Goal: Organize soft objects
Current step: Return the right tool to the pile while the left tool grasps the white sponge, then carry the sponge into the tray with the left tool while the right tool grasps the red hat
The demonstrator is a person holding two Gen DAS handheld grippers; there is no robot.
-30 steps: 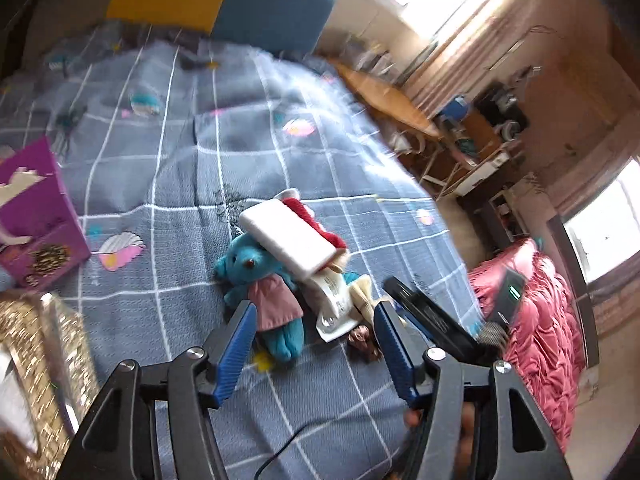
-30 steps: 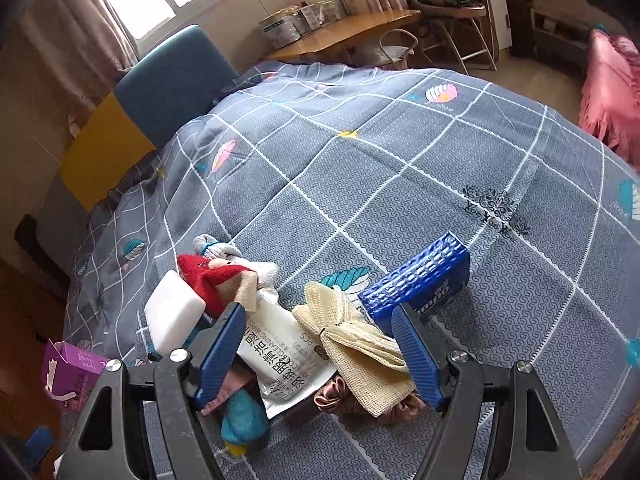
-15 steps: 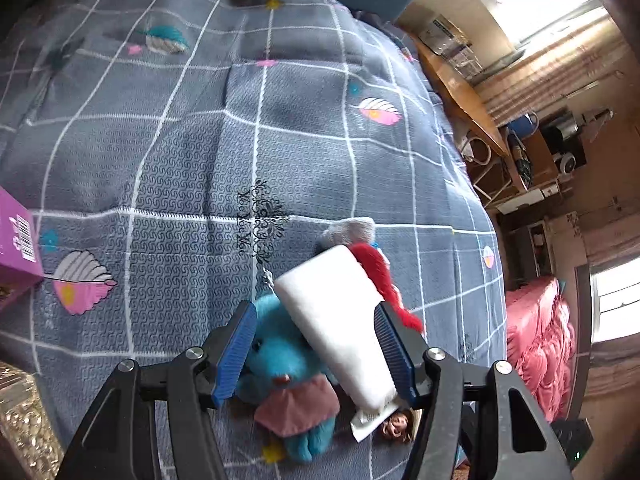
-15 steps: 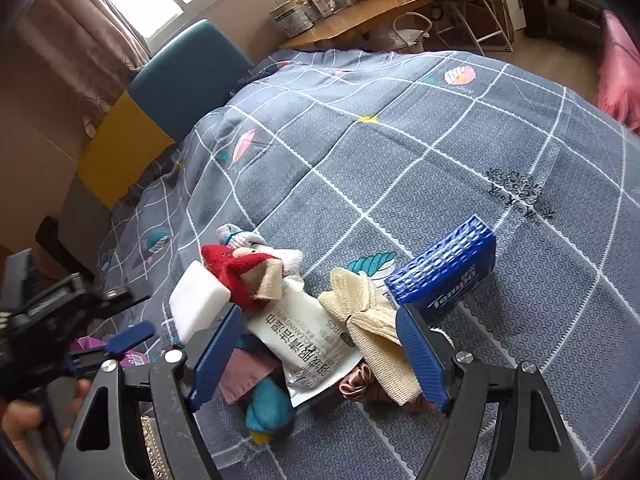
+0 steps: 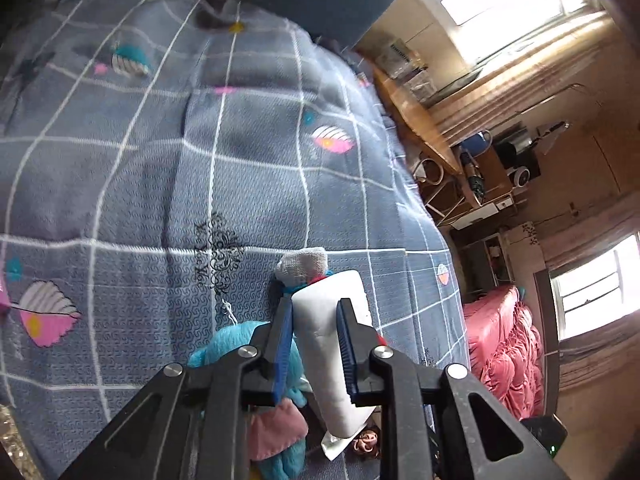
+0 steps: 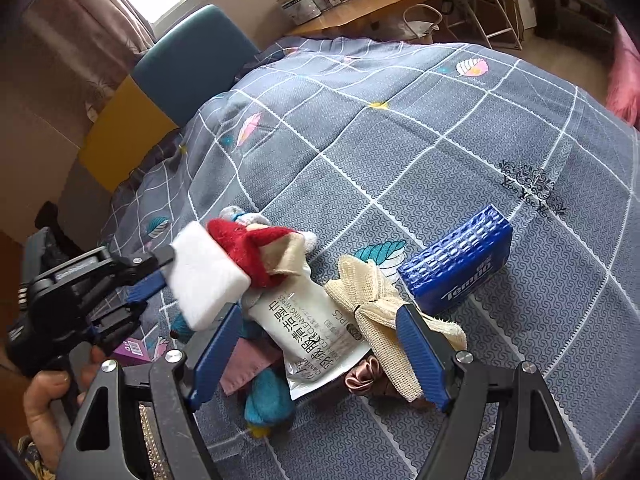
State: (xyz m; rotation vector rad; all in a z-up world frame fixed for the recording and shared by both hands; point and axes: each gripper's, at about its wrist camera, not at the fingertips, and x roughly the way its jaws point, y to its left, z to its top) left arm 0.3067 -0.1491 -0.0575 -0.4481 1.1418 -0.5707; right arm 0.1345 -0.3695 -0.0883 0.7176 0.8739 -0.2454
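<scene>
My left hand-held gripper point(image 5: 314, 344) is clamped across the white sponge block point(image 5: 332, 344) atop the pile on the bed point(image 5: 160, 160), which looks light and squashy, so I'd grip mid-body, while my right hand-held gripper point(image 6: 320, 354) hangs apart.

Count of items on the grey checked bedspread point(image 6: 400, 128)

One white sponge block point(image 6: 206, 276); one red felt toy point(image 6: 244, 246); one teal plush bear point(image 5: 236, 340); one wet-wipes packet point(image 6: 312, 328); one cream mesh cloth point(image 6: 380, 300); one blue tissue pack point(image 6: 460, 262), right of centre; one satin scrunchie point(image 6: 362, 378); one purple box point(image 6: 134, 350), lower left.
</scene>
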